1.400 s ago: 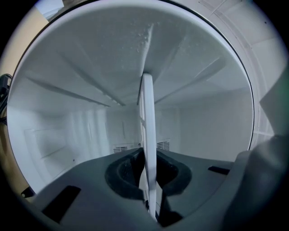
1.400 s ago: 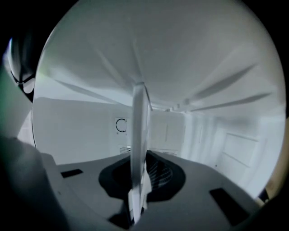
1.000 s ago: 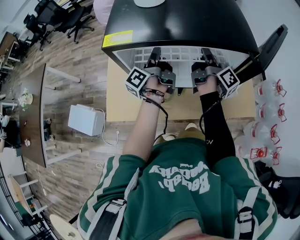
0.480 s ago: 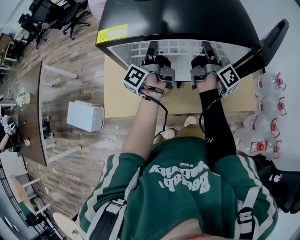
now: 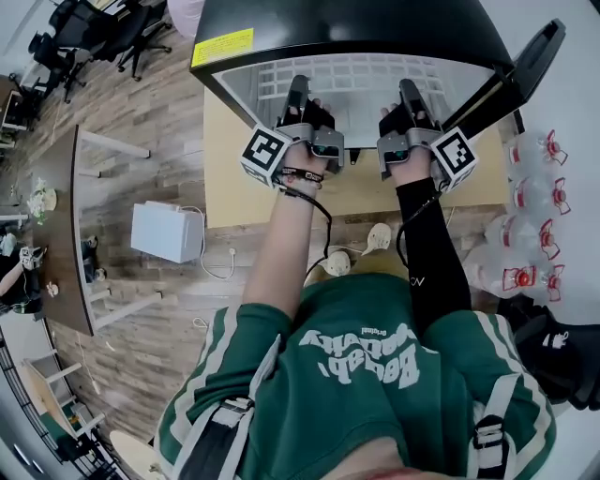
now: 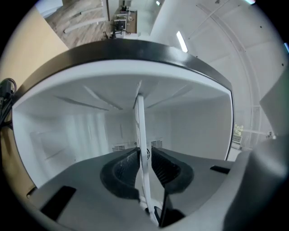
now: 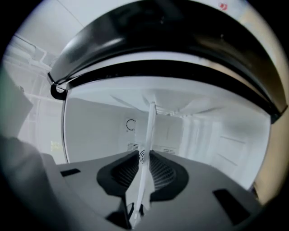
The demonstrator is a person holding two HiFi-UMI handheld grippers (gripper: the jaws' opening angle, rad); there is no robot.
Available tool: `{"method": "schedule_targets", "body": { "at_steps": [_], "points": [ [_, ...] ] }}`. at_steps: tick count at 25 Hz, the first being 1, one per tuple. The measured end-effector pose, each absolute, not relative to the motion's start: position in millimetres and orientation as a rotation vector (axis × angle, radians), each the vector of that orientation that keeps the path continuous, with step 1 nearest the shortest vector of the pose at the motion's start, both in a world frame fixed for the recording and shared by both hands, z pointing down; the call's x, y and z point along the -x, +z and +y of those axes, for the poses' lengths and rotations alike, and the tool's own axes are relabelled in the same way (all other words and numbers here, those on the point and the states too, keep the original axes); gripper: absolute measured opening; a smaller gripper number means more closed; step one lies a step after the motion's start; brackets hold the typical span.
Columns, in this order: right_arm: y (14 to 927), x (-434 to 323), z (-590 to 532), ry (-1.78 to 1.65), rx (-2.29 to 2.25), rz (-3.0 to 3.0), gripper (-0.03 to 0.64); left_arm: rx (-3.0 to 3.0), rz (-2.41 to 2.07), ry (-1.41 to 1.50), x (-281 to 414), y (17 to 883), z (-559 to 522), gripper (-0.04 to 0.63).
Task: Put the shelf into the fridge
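- A person in a green shirt stands over a small black fridge (image 5: 356, 28), both arms reaching into its open white cavity.
- The fridge stands at the far edge of a pale wooden platform (image 5: 225, 178). Its black door (image 5: 511, 80) hangs open on the person's right.
- The white wire shelf (image 5: 352, 75) lies level inside the fridge, with its front edge at the mouth of the cavity.
- The left gripper (image 5: 298, 94) is at the left part of the shelf's front edge. In the left gripper view the shelf (image 6: 140, 126) shows edge-on between the jaws of this gripper (image 6: 143, 155). The jaws have just been opening and stand released, with a gap beside the wire.
- The right gripper (image 5: 411, 94) is at the right part of that edge. In the right gripper view the shelf (image 7: 149, 131) runs between the jaws of this gripper (image 7: 144, 158). These jaws have also just been opening and no longer clamp the wire.
- A white box (image 5: 167, 232) sits on the wooden floor to the left.
- Clear bottles with red caps (image 5: 534, 202) stand to the right.
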State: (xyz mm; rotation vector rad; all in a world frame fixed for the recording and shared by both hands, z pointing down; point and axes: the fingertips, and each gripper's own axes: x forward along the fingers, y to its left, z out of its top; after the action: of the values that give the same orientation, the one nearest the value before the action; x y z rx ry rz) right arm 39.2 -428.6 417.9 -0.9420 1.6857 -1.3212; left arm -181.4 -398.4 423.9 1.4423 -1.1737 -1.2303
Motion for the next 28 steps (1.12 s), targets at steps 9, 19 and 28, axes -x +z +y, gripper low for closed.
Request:
{"method": "schedule_targets", "body": {
  "at_steps": [9,19,28],
  "points": [
    [407.3,-32.5,-375.7,-1.269,0.951,1.736,0.066,-1.452,-1.159,-1.212,183.1,421.8,-351.9,0.058],
    [381.4,-39.2,-319.8,-1.101,1.053,1.98,0.081,-1.703,-1.366,-0.95,170.8,402.1,-298.3,0.037],
    [342.1,-57.2,-287.8,-0.516,1.374,2.51,0.097,-2.065,-1.792,-0.448,141.3,351.7,-258.0,0.054]
  ]
}}
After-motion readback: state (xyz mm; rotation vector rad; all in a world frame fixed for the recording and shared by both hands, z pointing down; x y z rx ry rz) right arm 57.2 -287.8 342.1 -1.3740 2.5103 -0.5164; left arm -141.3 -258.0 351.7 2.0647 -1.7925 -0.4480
